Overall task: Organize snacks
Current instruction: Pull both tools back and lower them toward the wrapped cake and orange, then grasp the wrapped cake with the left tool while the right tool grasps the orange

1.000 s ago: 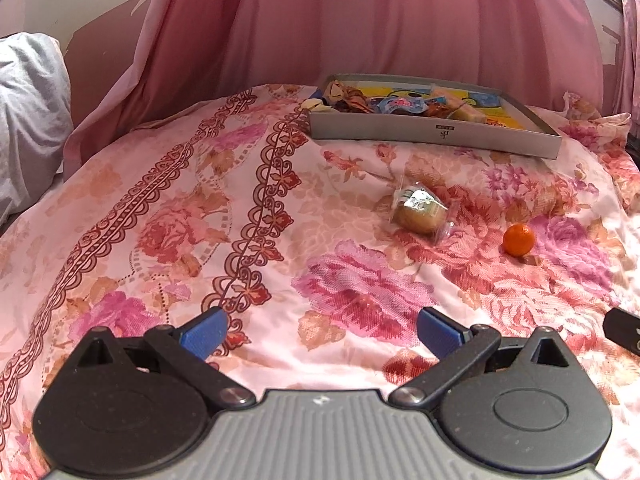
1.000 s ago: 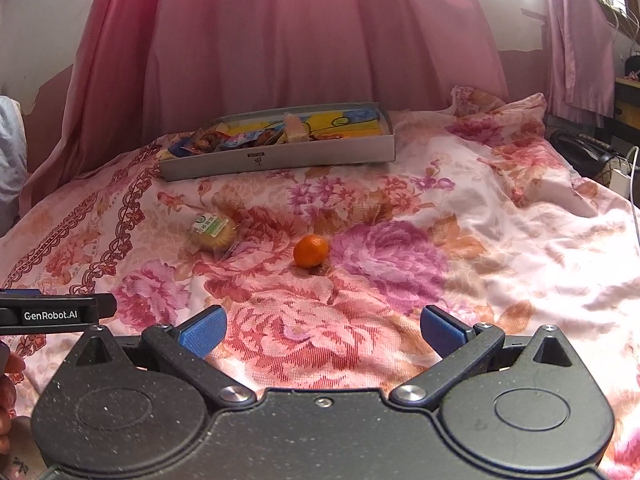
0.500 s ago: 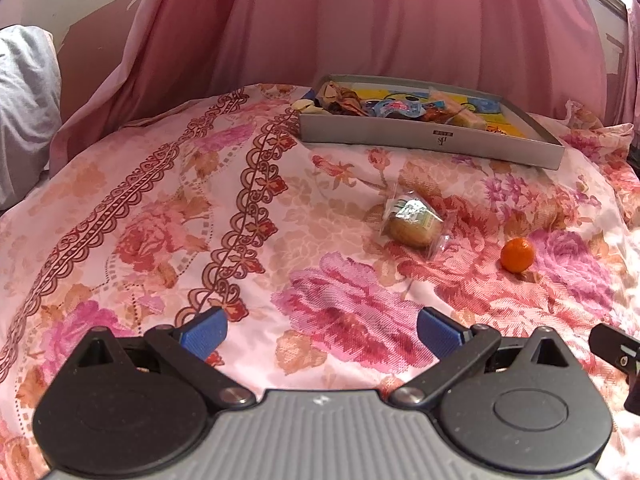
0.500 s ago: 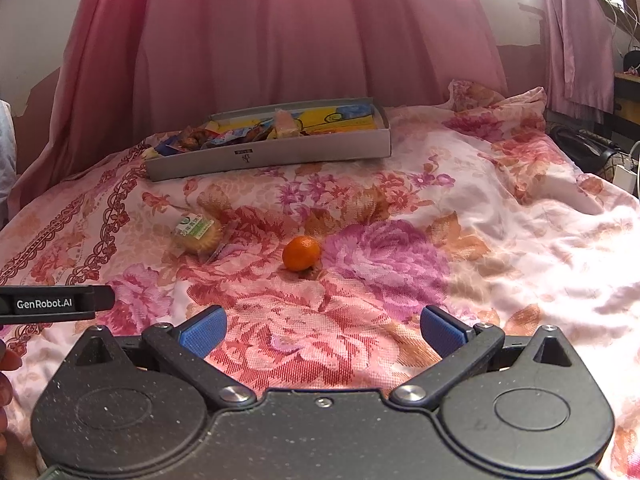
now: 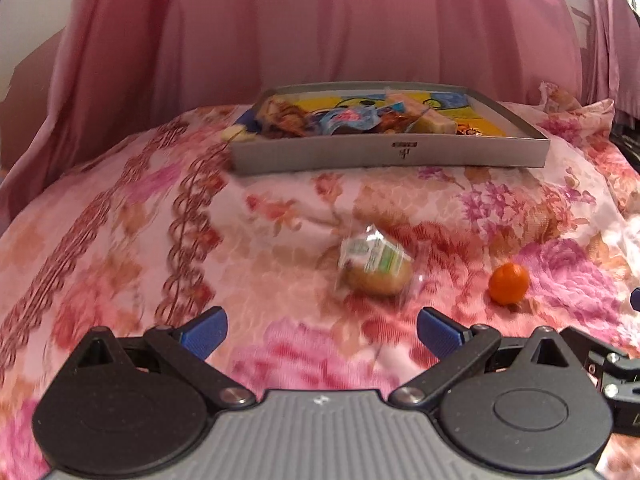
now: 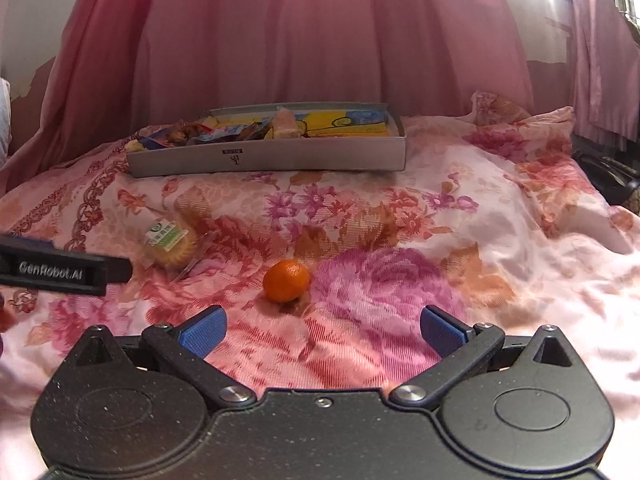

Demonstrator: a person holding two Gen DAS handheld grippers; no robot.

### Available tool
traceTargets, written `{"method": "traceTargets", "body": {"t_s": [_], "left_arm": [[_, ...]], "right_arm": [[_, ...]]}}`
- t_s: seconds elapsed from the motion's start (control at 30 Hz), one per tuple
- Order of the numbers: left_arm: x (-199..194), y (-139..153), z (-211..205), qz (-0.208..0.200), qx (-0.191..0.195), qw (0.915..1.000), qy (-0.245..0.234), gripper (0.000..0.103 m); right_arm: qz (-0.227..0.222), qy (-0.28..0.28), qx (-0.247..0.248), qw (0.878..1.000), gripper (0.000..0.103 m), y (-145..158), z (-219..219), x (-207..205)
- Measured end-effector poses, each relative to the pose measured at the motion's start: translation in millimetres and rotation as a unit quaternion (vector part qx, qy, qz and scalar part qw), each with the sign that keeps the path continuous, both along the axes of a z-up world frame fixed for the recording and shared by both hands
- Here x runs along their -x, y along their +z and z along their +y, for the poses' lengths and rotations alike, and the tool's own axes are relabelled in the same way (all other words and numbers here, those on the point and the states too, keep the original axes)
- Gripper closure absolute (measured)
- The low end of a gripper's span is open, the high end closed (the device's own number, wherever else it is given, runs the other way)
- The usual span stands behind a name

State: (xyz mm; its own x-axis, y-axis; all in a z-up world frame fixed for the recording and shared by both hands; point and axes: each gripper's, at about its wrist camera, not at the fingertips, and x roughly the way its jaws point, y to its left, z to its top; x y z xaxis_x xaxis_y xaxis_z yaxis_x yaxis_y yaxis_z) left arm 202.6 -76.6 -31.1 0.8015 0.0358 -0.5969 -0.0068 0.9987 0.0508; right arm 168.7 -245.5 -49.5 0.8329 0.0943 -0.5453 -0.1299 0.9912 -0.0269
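A wrapped round cake point(image 5: 375, 265) point(image 6: 170, 242) lies on the floral bedspread, just ahead of my left gripper point(image 5: 319, 332), which is open and empty. To its right sits a small orange point(image 5: 509, 283) point(image 6: 286, 281), a short way in front of my right gripper point(image 6: 320, 330), also open and empty. Behind them a shallow grey box point(image 5: 390, 154) point(image 6: 272, 158) holds several snack packets on its left side. The left gripper's side point(image 6: 60, 270) shows at the left of the right wrist view.
Pink curtains point(image 6: 320, 40) hang behind the bed. A dark object point(image 6: 604, 172) lies at the bed's right edge. Loose snacks point(image 5: 236, 134) spill beside the box's left corner. The right gripper's body point(image 5: 612, 364) pokes in at the lower right of the left wrist view.
Both grippers have moved forward over the bedspread; the cake and the orange now lie closer to their fingers. The left view has swung right. Both stay open.
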Motion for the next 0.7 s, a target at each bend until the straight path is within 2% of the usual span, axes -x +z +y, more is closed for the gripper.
{"method": "traceTargets", "body": {"t_s": [0.17, 0.4, 0.53, 0.6, 0.7], "left_arm": [[-27.7, -1.0, -4.8, -0.004, -0.009, 0.9999, -0.011, 0.0], [-54.6, -8.2, -9.0, -0.002, -0.022, 0.9994, -0.027, 0.0], [-63.8, -14.3, -11.8, 0.001, -0.022, 0.9987, -0.047, 0.0], [-66.4, -16.4, -13.6, 0.002, -0.025, 0.9981, -0.057, 0.0], [-69.8, -19.4, -17.1, 0.002, -0.033, 0.9968, -0.072, 0.0]], "right_arm": [[-0.003, 0.026, 0.026, 0.999, 0.001, -9.2, 3.6, -19.8], [0.003, 0.036, 0.015, 0.999, 0.001, -24.6, 0.6, -44.6], [0.007, 0.061, 0.02, 0.998, 0.001, -31.8, 5.1, -55.1], [0.005, 0.072, 0.021, 0.997, 0.002, -34.2, 8.0, -59.5], [0.006, 0.078, 0.028, 0.997, 0.012, -37.9, 13.0, -66.9]]}}
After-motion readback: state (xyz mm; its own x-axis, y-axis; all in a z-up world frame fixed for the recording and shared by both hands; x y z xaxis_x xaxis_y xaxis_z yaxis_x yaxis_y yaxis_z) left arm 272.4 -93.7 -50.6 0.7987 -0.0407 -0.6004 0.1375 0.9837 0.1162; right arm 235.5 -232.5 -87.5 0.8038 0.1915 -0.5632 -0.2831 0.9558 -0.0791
